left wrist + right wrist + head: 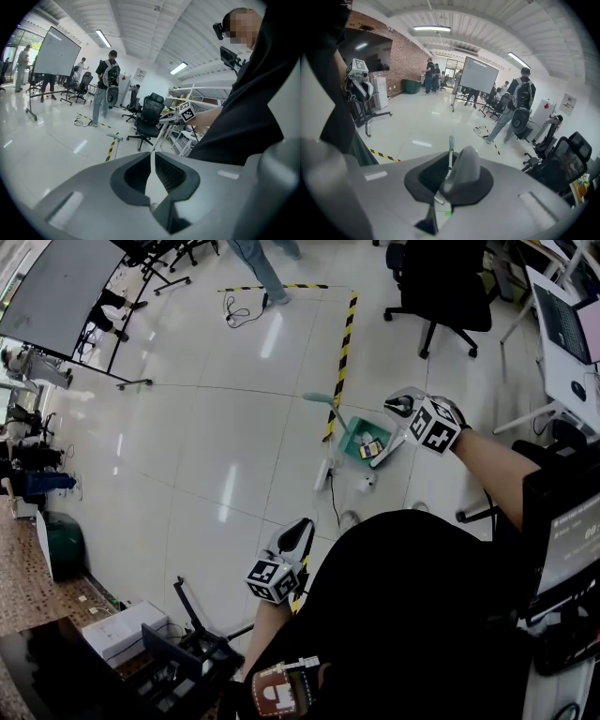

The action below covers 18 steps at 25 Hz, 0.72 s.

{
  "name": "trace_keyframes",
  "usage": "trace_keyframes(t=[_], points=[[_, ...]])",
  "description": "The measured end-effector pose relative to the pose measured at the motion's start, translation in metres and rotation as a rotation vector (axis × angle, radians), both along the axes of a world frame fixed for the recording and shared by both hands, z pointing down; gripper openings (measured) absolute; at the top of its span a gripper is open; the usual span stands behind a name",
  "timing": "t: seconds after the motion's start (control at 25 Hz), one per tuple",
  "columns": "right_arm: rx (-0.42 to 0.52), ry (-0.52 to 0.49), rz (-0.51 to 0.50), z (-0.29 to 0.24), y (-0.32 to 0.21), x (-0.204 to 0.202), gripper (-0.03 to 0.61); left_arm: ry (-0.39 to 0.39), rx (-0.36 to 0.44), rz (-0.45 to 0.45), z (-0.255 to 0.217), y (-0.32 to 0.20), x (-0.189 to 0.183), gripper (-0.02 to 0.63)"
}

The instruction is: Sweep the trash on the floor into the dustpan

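The left tool (300,531) hangs nearly shut and empty. The right tool (400,409) clamps the thin white broom handle (390,448). Sweeping seems under way, and the small white scraps (366,483) probably go next into the teal plastic dustpan (352,434).

Bright ceiling strip lights (431,28) glare off the glossy floor (216,418); edges fisheye-warped.

the right gripper (400,408) clamps a white broom handle (392,446) slanting down to the teal dustpan (351,441), which holds trash (370,448) beside the yellow-black floor tape (345,334). the left gripper (303,526) hangs low, jaws together.
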State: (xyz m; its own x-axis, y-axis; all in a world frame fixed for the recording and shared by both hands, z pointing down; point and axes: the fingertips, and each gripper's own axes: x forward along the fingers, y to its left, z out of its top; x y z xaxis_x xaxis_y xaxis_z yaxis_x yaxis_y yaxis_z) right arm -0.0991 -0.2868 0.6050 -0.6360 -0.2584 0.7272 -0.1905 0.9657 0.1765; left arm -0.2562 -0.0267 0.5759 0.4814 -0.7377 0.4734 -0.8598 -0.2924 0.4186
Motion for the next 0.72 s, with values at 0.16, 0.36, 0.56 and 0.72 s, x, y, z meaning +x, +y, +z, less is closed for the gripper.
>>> trace_keyframes(t=[0.16,0.36,0.56,0.72], points=[[-0.008,0.018,0.009,0.006,0.004,0.014,0.017,0.002,0.002,0.008,0.001,-0.003,0.003,0.031],[-0.048,0.063,0.04,0.005,0.013,0.05,0.017,0.007,-0.007,0.017,-0.005,-0.007,0.009,0.032],[-0.079,0.096,0.078,0.012,0.02,0.082,0.017,0.014,0.0,0.044,-0.001,-0.012,0.016,0.031],[-0.061,0.09,0.095,0.01,0.02,0.09,0.017,0.022,0.006,0.066,0.006,-0.014,0.022,0.032]])
